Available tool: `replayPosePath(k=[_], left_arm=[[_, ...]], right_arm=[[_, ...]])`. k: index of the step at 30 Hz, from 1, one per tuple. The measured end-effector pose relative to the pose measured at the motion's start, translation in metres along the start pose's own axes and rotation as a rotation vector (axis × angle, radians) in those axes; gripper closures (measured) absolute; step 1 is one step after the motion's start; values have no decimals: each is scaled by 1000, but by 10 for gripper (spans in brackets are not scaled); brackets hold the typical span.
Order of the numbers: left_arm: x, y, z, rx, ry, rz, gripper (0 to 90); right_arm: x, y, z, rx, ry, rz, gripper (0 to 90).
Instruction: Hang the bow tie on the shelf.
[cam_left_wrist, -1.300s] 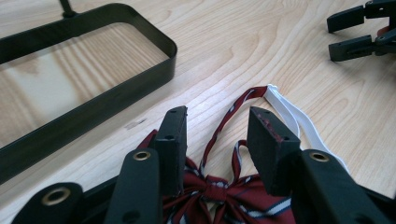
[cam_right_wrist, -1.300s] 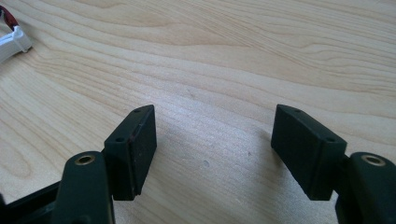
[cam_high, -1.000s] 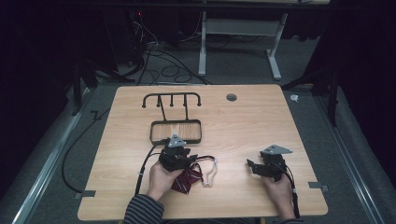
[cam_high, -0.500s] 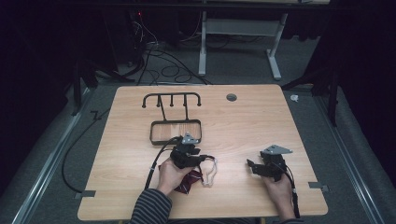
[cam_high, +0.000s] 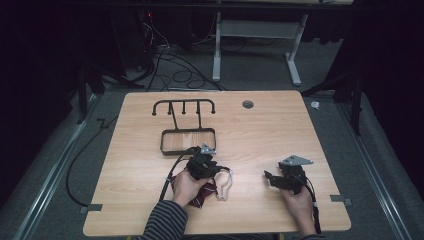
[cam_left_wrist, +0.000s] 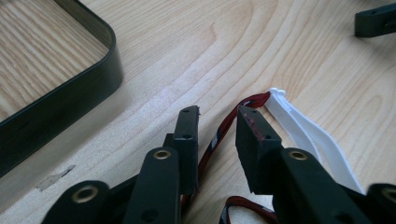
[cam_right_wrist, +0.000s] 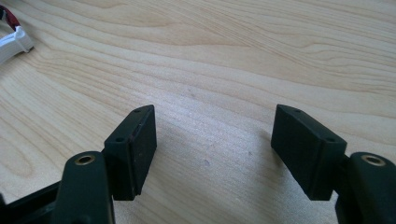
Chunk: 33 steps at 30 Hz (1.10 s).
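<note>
Left gripper (cam_high: 216, 169) closing over the red strap of a dark-red pouch; right gripper (cam_high: 272, 179) parked open.

We see the left gripper's jaws narrowed but not pressed: they've just been closing, and in the left gripper view the red strap (cam_left_wrist: 219, 133) runs up through the gap between them, pads not yet on it. The strap's white plastic clip (cam_left_wrist: 303, 133) lies just past and to the side of one jaw tip. The dark-red pouch (cam_high: 200, 196) sits under and just behind the left hand (cam_high: 184, 186), on the table (cam_high: 260, 130). The black wire tray (cam_high: 187, 141) lies ahead of the left gripper, near, not touching. Right gripper rests well apart from the pouch, jaws wide, bare wood between them; we see the clip far off beyond its jaw tips.
</note>
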<state>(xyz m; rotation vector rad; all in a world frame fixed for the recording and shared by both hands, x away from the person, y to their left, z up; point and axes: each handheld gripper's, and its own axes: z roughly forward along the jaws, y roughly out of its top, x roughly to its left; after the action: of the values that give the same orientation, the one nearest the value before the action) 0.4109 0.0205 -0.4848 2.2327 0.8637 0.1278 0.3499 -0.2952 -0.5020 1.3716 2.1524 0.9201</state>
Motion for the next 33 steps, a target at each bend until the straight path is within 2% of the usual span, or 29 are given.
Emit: replayPosePath(k=[5,13,23,26,33], left_arm=[[0,0,2,3,16,5,727],[-3,-1,6,27,39,42,807],[-5,-1,6,26,62,57,885],[-6,-1,1,-13,66,53,893],[-5,0,-13,-52,62,43,897]], right_arm=[[0,0,0,0,0,0,325],[0,0,0,0,1,1,326],[0,0,0,0,4,4,326],[0,0,0,0,1,1,326],[0,0,0,-2,5,3,325]])
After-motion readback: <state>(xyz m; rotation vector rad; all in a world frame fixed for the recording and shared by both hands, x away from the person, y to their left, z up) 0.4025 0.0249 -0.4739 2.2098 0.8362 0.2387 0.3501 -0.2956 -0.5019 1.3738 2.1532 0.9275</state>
